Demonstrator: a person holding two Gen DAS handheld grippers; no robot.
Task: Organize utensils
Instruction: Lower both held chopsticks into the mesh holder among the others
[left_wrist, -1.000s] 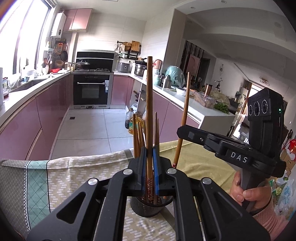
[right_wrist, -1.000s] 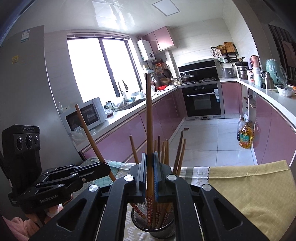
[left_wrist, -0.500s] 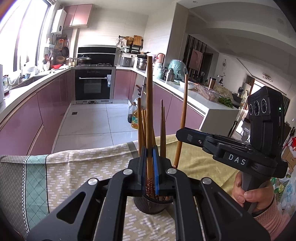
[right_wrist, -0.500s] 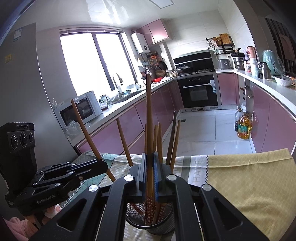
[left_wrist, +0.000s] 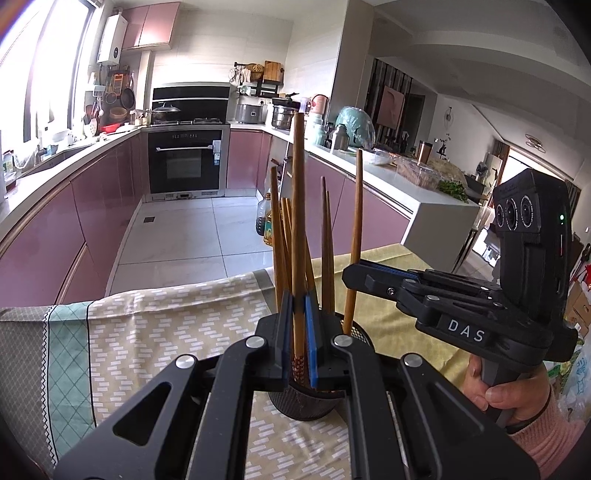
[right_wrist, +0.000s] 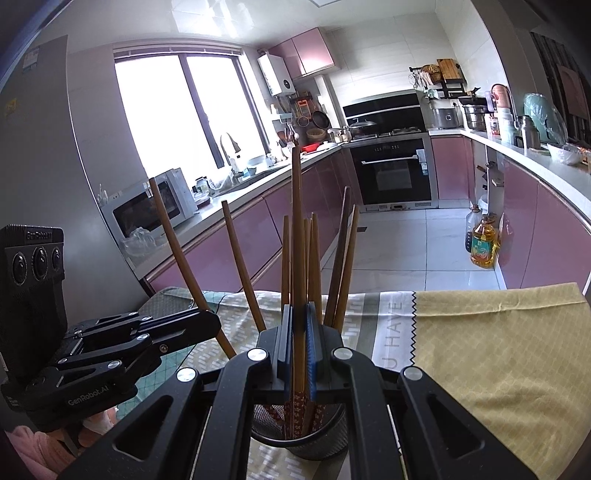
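Note:
A black mesh holder (left_wrist: 303, 400) stands on the tablecloth, also shown in the right wrist view (right_wrist: 317, 441), with several wooden chopsticks (right_wrist: 314, 258) upright in it. My left gripper (left_wrist: 298, 332) is shut on one wooden chopstick (left_wrist: 298, 206), held upright with its patterned lower end inside the holder. My right gripper (right_wrist: 298, 343) is shut on another wooden chopstick (right_wrist: 297, 229), also upright with its lower end in the holder. Each gripper shows in the other's view, right (left_wrist: 354, 275) and left (right_wrist: 207, 319).
The table carries a patterned cloth (left_wrist: 155, 325) and a yellow cloth (right_wrist: 491, 343). Beyond its far edge lie the tiled floor, pink cabinets, an oven (left_wrist: 188, 162) and oil bottles (right_wrist: 482, 240). A microwave (right_wrist: 147, 206) sits on the left counter.
Both grippers have lowered their chopsticks further into the holder. The holder and table now sit closer and higher in both views.

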